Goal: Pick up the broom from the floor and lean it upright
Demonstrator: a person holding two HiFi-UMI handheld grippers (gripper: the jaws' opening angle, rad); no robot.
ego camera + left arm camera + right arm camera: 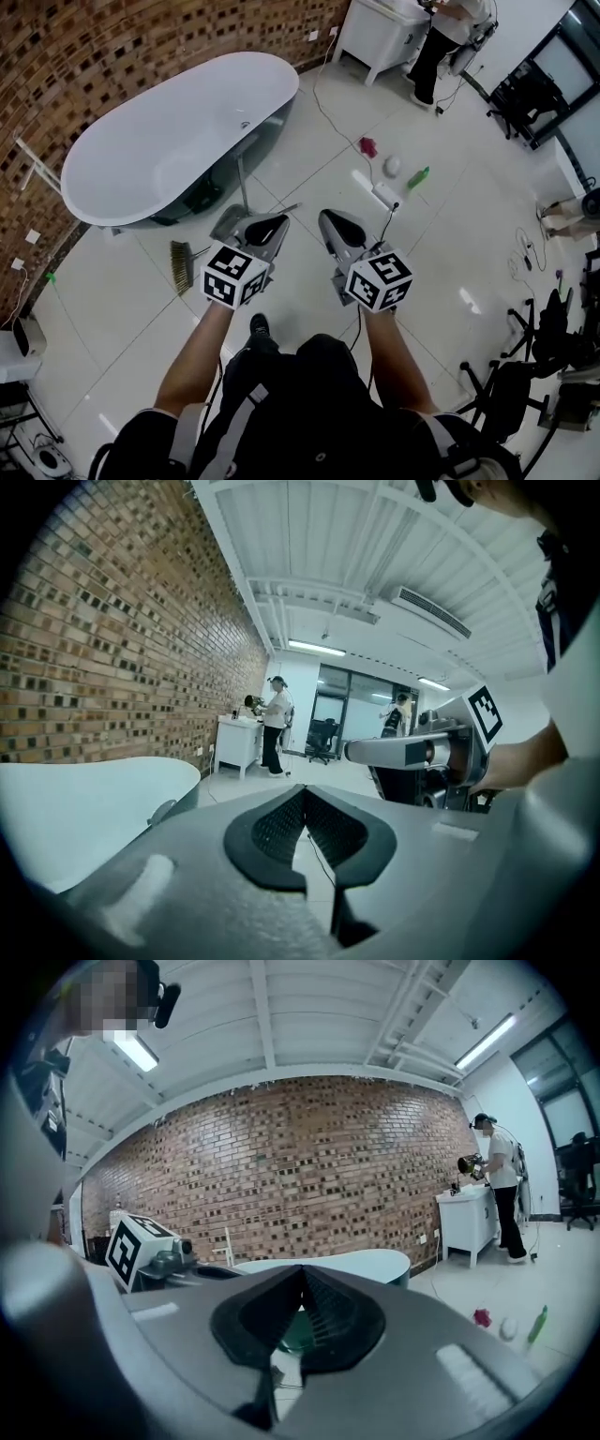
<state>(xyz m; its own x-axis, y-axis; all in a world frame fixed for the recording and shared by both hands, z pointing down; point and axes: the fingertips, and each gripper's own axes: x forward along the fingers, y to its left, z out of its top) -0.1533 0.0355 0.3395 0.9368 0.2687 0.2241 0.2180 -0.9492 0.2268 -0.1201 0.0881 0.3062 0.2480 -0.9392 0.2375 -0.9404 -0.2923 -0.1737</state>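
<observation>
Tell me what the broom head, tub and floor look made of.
Broom head: tan bristles, straw or plastic, can't tell. Bathtub: smooth glossy white, likely acrylic or enamel. Floor: glossy pale tiles, grout lines and light glare visible.

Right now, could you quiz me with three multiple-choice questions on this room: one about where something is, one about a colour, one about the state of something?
1. Where is the broom?
A) lying on the floor beside the bathtub
B) inside the bathtub
C) propped upright against the bathtub

2. What colour is the bottle on the floor?
A) blue
B) green
C) black

3. How do the jaws of the left gripper stand?
A) wide apart
B) shut on the broom
C) shut, with nothing between them

Answers:
1 A: the brush head rests flat on the tiles next to the tub.
2 B: the bottle is bright green against the pale floor.
3 C: in the left gripper view the tips meet and nothing is between them.
</observation>
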